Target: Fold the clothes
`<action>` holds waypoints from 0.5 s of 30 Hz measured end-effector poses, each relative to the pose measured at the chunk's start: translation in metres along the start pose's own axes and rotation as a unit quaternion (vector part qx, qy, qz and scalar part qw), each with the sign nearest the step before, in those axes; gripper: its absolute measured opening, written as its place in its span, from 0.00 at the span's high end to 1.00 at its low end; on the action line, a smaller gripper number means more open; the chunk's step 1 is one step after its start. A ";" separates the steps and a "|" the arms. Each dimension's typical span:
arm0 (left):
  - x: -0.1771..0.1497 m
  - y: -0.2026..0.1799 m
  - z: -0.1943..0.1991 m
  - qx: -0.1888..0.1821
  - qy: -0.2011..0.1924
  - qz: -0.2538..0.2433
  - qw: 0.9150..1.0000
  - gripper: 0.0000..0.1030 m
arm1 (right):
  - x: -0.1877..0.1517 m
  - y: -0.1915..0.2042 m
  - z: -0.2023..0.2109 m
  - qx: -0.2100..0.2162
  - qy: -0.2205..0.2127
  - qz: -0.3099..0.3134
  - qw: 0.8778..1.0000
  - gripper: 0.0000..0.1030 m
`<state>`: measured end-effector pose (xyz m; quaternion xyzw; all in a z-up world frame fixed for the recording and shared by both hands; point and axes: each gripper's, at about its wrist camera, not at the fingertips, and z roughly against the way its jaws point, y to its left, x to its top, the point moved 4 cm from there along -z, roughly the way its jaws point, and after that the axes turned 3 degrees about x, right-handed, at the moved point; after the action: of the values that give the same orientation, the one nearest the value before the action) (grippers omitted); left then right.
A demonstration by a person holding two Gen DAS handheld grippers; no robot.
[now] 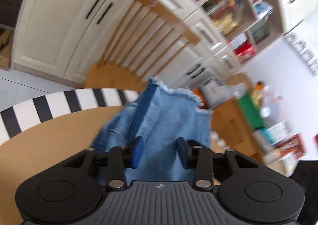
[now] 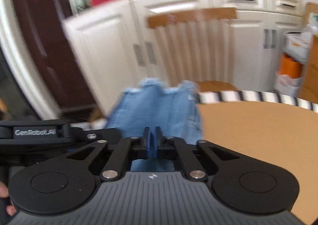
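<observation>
A light blue denim garment [image 1: 169,117] with a frayed hem stands bunched in front of my left gripper [image 1: 160,150]. Its jaws stand a little apart, the cloth fills the gap, and the pads press on it. In the right wrist view the same denim [image 2: 159,105] rises ahead of my right gripper [image 2: 152,141], whose pads are shut tight on a thin fold of it. Both views are blurred. The garment hangs at the far edge of the brown table [image 1: 49,135]. The left gripper's black body [image 2: 35,132] sits close at the left of the right wrist view.
The round table [image 2: 258,135] has a black-and-white striped rim [image 1: 59,103]. Behind it stands a wooden slat-back chair [image 1: 159,26], then white cabinets [image 1: 59,16] and cluttered shelves [image 1: 238,16]. Boxes and bags [image 1: 258,115] crowd the floor at right. Part of a person's hand [image 2: 4,189] shows at the left edge.
</observation>
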<state>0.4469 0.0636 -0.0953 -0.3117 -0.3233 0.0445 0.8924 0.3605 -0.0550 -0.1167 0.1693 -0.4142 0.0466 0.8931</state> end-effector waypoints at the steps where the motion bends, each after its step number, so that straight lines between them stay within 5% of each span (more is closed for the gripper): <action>1: -0.002 0.000 -0.006 0.005 -0.002 -0.016 1.000 0.71 | -0.003 -0.004 -0.002 0.008 0.000 -0.009 1.000 1.00; 4: -0.007 0.000 -0.009 0.013 -0.007 -0.061 0.998 0.74 | -0.012 -0.002 -0.005 0.005 0.007 0.012 1.000 1.00; 8: 0.000 0.015 -0.006 0.007 0.020 -0.011 1.000 0.74 | -0.022 -0.007 0.005 0.013 0.017 -0.031 0.999 1.00; 11: 0.012 0.017 0.035 -0.028 0.023 0.024 0.999 0.44 | -0.016 -0.009 0.046 0.036 -0.002 -0.103 0.994 0.77; 13: 0.003 0.020 0.072 -0.046 0.048 0.005 0.998 0.38 | -0.025 -0.006 0.087 0.049 -0.017 -0.133 0.990 0.45; 15: -0.015 0.027 0.110 -0.055 0.084 -0.018 0.995 0.32 | -0.054 -0.003 0.128 0.062 -0.008 -0.155 0.986 0.46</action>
<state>0.3716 0.1393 -0.0535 -0.3576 -0.2550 -0.0153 0.8983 0.2336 -0.0987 -0.0818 0.2869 -0.3865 -0.0678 0.8739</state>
